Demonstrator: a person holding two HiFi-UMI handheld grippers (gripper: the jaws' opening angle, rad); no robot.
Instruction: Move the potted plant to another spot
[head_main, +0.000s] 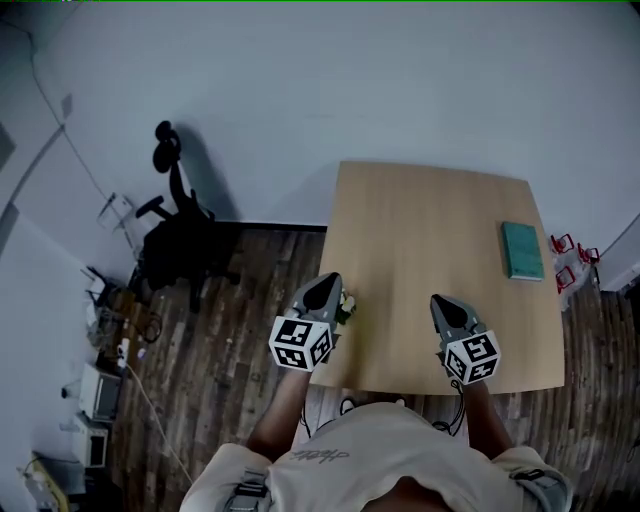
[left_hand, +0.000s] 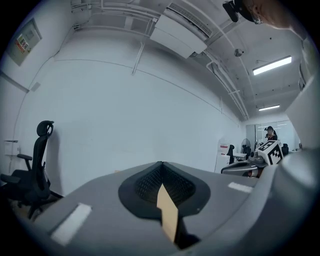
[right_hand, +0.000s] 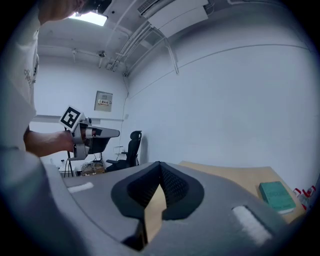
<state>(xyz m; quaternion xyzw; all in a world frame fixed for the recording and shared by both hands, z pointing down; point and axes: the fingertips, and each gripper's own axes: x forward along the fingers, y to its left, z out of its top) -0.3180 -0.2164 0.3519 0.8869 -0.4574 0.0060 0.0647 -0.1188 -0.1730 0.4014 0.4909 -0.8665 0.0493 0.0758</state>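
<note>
The small potted plant (head_main: 347, 306) stands near the wooden table's (head_main: 430, 220) front left corner, mostly hidden behind my left gripper (head_main: 324, 287). That gripper hovers above the corner, held level, its jaws shut with nothing between them (left_hand: 161, 165). My right gripper (head_main: 444, 303) hangs over the table's front edge further right, also shut and empty (right_hand: 160, 165). Neither gripper view shows the plant. Each gripper appears in the other's view: the right gripper (left_hand: 260, 157) and the left gripper (right_hand: 87, 135).
A teal book (head_main: 522, 250) lies near the table's right edge, also seen as the teal book (right_hand: 276, 196). A black office chair (head_main: 175, 235) stands left of the table by the white wall. Cluttered equipment (head_main: 100, 390) lines the floor at far left.
</note>
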